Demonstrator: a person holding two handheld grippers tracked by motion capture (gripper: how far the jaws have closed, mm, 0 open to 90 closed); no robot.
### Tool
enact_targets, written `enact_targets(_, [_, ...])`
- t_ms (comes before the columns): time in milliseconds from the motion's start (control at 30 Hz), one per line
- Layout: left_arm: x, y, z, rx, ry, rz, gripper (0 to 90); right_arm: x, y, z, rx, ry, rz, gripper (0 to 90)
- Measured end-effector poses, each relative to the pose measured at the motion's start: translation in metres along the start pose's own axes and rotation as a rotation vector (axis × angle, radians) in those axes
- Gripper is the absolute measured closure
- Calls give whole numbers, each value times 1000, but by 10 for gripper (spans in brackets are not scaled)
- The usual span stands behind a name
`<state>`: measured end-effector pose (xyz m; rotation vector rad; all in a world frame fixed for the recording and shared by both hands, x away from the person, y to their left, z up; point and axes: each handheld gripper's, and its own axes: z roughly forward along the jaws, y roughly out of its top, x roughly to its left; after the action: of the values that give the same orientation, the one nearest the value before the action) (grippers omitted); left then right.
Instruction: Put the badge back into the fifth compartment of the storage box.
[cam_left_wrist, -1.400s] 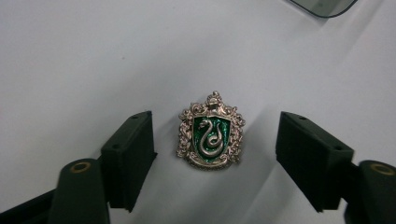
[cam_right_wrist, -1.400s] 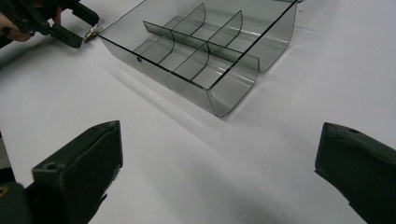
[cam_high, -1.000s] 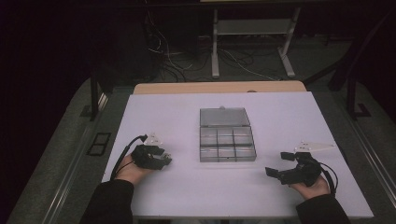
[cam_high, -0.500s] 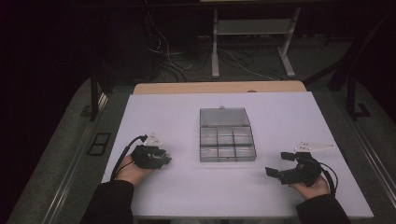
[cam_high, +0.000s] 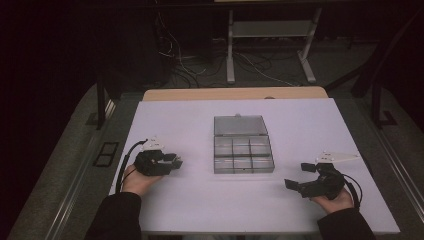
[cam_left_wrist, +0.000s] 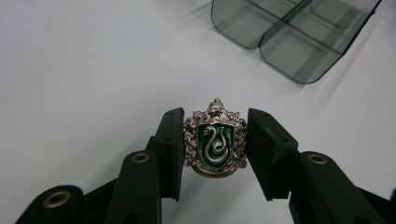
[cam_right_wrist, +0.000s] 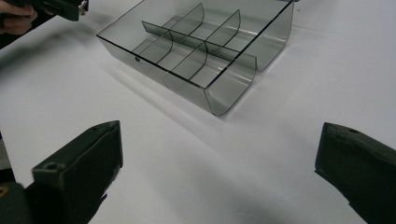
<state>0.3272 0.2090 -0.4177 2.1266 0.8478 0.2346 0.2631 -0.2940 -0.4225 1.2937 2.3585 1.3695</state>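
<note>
since the left gripper (cam_left_wrist: 215, 140) has just closed its jaws snugly on the crest badge (cam_left_wrist: 215, 139), we should lift it level and carry it to the divided box (cam_high: 243, 145) — right gripper (cam_high: 302, 176) wide open, empty.

The organiser box (cam_left_wrist: 299, 35) was cut off by the left gripper view's top edge; the crest badge (cam_high: 178, 159) was too small to tell from above.
</note>
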Motion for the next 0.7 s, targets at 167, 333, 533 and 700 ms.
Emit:
enact_targets(167, [1,5,-1,-13,-10,2,568,0,0,0,0,0,2,5])
enact_targets(333, [0,12,2,-30,-18,1,568,0,0,0,3,-3,-1,6])
enact_targets(533, [-5,25,5,-42,-30,22,568,0,0,0,3,-3,-3,6])
enact_targets(700, [-9,37,7,-46,-37,39,568,0,0,0,1,-2,-3,6])
